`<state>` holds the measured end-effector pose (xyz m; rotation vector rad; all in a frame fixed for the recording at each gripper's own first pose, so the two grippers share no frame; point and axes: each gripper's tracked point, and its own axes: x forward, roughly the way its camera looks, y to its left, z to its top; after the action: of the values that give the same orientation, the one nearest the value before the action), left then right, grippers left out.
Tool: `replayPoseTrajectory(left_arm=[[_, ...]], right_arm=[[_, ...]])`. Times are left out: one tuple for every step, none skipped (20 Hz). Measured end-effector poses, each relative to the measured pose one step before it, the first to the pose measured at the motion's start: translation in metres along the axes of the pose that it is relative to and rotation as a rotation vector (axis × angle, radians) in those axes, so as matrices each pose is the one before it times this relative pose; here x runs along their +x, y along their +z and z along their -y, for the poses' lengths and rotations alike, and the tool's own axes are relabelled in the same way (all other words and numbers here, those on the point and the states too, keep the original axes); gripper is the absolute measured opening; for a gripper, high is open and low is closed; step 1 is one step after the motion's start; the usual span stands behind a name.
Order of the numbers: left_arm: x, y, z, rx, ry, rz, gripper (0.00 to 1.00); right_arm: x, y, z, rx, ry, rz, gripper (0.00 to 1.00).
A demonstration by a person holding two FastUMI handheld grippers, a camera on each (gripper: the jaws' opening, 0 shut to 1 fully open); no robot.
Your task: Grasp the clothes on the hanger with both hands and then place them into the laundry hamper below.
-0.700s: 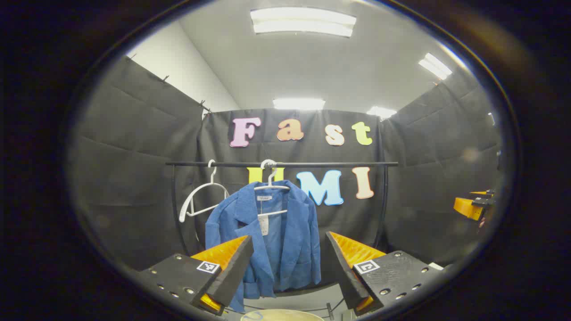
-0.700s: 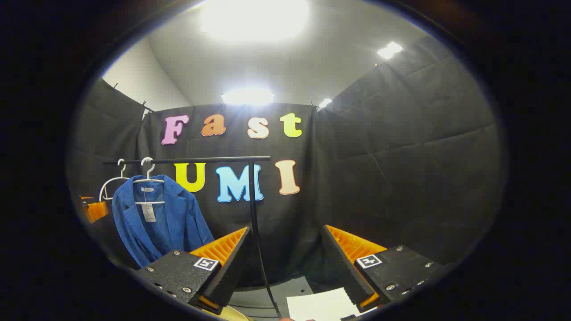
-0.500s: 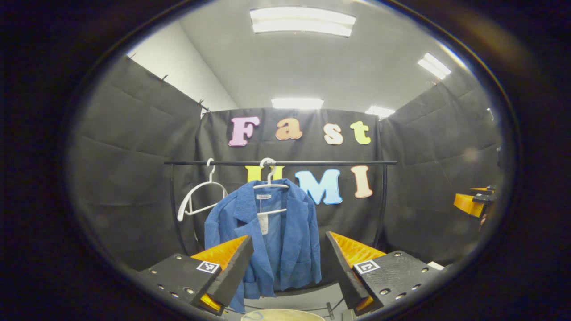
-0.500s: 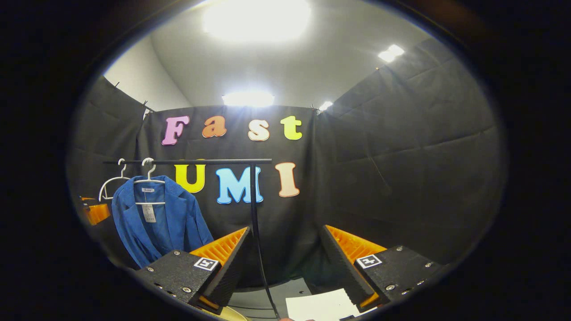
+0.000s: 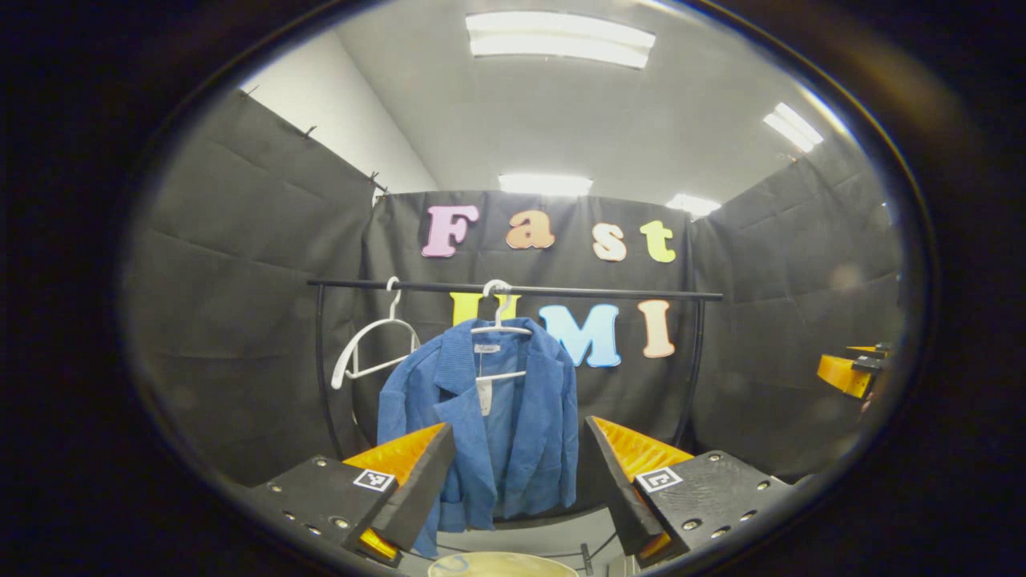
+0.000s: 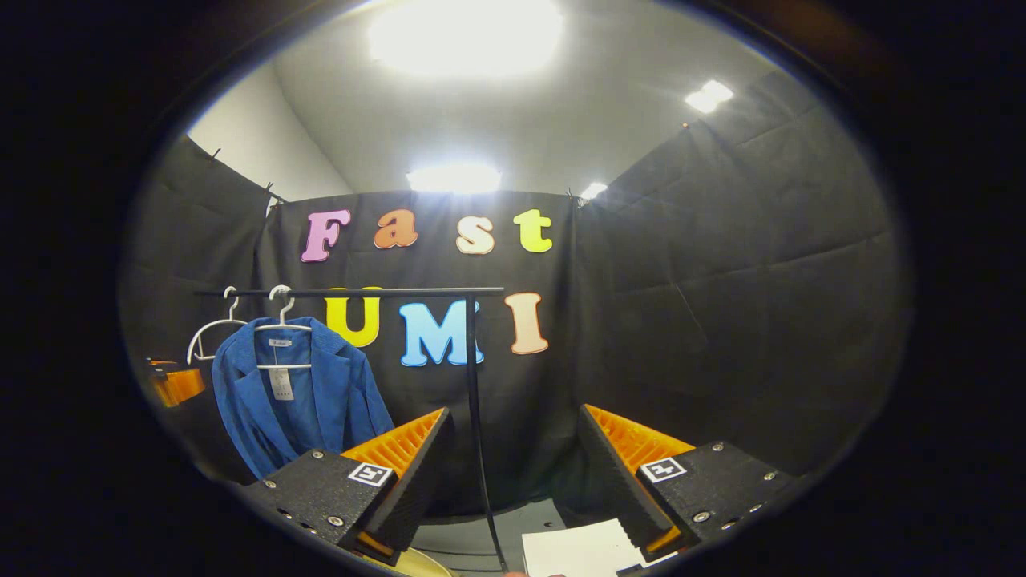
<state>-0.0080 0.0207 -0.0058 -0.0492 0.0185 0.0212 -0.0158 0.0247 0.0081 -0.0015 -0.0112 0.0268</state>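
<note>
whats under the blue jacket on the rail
Below the blue jacket, in the left gripper view, sits the pale round rim of the hamper, cut off at the bottom edge. Its inside cannot be seen. The left gripper fingers cover the floor on either side.

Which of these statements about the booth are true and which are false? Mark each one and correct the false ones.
1. A blue jacket hangs on a white hanger from the black rail. True.
2. The left hand-held gripper is shut on the jacket. False: its jaws stand open, short of the jacket.
3. A second white hanger beside the jacket is bare. True.
4. The jacket already lies in the hamper. False: it hangs on the rail.
5. The right hand-held gripper is open and holds nothing. True.
</note>
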Motion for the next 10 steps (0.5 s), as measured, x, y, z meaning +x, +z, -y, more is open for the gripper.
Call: replayPoseTrajectory(left_arm=[[-0.00256,-0.00095,-0.00103,-0.01318,0.00075,-0.00442,0.9],[-0.0007,-0.00233,-0.00124,-0.01325,-0.00081,-0.00361,0.95],[-0.00137,0.0005,-0.00105,-0.01231,-0.00101,-0.00118,0.95],[0.00037,-0.00066,-0.0029,-0.01018,0.00254,-0.00072,0.95],[-0.00068,0.00047,-0.00351,-0.00955,0.0063,-0.00033,0.95],[0.00068,-0.00149,-0.00406,-0.00968,0.0058,-0.00357,0.93],[0.00145,-0.00025,-0.00376,-0.00951,0.00327,-0.00352,0.93],[0.00172,-0.00178,-0.00408,-0.00758,0.00331,-0.00536,0.95],[0.00053,0.00049,-0.00525,-0.00161,0.00898,-0.00609,0.9],[-0.00043,0.00106,-0.00711,0.00217,0.01528,-0.00265,0.95]], right_arm=[[-0.0006,-0.00123,-0.0017,0.00076,0.00344,-0.00492,0.96],[-0.00056,-0.00036,-0.00182,0.00017,0.00295,-0.00313,0.96],[-0.00042,-0.00061,-0.00249,0.0007,0.00416,-0.00253,0.96],[-0.00014,0.00101,-0.00395,0.00198,0.00665,-0.00111,0.96],[-0.00011,0.0006,-0.00483,0.00208,0.01017,-0.00184,0.96],[0.00082,0.00091,-0.00826,0.00231,0.01455,-0.00401,0.96],[0.00191,-0.00019,-0.00978,0.00205,0.02054,-0.00274,0.95],[0.00326,0.00111,-0.01016,-0.00398,0.01919,-0.00113,0.96],[0.00488,0.00083,-0.00741,-0.00843,0.0103,-0.00142,0.95],[0.00488,0.00284,-0.00847,-0.00746,0.01259,-0.00121,0.96]])
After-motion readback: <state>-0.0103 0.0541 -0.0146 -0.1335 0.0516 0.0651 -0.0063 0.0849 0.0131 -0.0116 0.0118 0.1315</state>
